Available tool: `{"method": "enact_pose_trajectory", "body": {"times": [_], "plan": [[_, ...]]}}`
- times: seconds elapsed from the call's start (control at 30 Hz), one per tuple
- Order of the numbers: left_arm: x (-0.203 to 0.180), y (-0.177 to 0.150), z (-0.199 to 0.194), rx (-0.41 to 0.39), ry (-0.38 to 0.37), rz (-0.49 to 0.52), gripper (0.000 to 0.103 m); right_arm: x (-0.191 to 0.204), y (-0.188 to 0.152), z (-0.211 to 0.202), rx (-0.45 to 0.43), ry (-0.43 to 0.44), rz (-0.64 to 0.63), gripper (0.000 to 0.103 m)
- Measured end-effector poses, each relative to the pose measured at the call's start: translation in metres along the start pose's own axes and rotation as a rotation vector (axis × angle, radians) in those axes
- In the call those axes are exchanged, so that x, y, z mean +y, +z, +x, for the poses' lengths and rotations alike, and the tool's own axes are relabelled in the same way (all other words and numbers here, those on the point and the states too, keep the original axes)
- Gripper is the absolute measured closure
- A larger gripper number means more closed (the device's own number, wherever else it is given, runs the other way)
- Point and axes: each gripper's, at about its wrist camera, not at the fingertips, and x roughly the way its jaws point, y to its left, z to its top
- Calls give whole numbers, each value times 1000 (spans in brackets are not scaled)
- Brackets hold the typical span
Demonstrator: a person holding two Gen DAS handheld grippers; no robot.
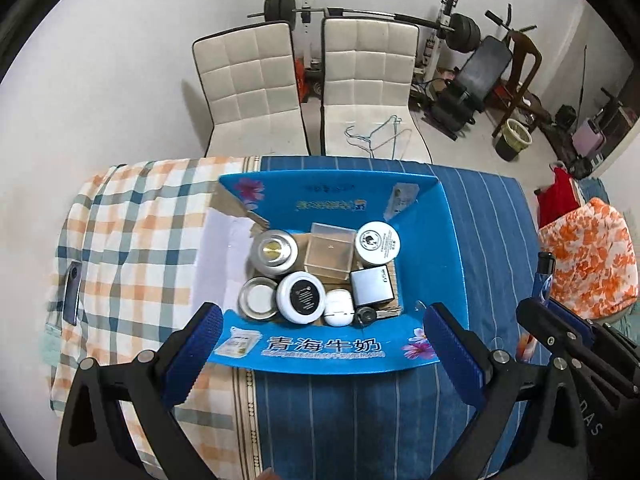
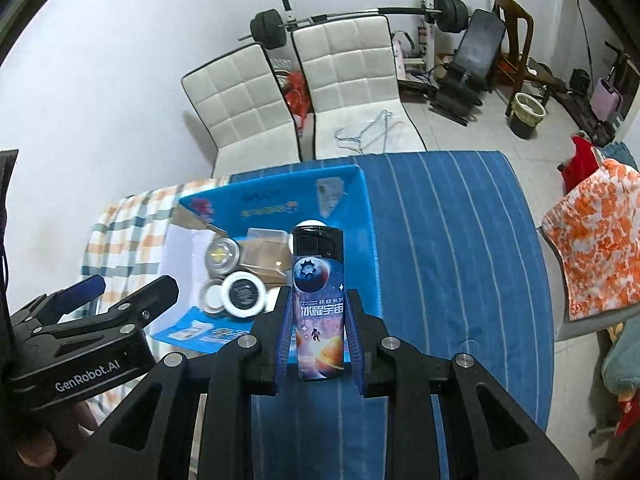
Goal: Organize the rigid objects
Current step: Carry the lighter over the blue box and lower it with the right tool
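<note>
Left wrist view: left hand-held gripper (image 1: 322,334) released, blue pads spread wide and grasping nothing, hovering over the near flap of a blue milk carton box (image 1: 448,236) opened on the bench (image 1: 492,216). Inside the box, packed close together: silver tin with gold centre (image 1: 274,253) at far left, clear plastic cube (image 1: 330,254) in the far middle, white jar with printed lid (image 1: 377,242) at far right. Nearer row: round metal lid (image 1: 259,298) at left, white jar with black lid (image 1: 301,297) just beside it, white earbud case (image 1: 338,307), silver-grey rectangular case (image 1: 371,288), small dark key fob (image 1: 365,314) against the near wall. Checked cloth (image 1: 132,248) covering the left part of the bench, blue striped cloth (image 1: 352,412) the rest. At the right edge, right hand-held gripper (image 1: 540,312) with a tube upright in it.

Right wrist view: right hand-held gripper (image 2: 318,332) clenched on a black-capped space-print tube (image 2: 318,300), held upright between the pads, just right of the box's near right corner, above the striped cloth. Left hand-held gripper at near left. Two white padded chairs (image 2: 348,80) beyond the bench's far edge.
</note>
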Motion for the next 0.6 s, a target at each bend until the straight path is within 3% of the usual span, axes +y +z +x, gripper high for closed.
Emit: {"method": "enact_pose_trajectory", "body": {"times": [0.27,0.6], "plan": [[31,5,0,-5,9,-36,0,22,7,21,26,40,1,76],[56,-7,77,141,-16,-44,0,13,-3,145,207,39,43,76]]}}
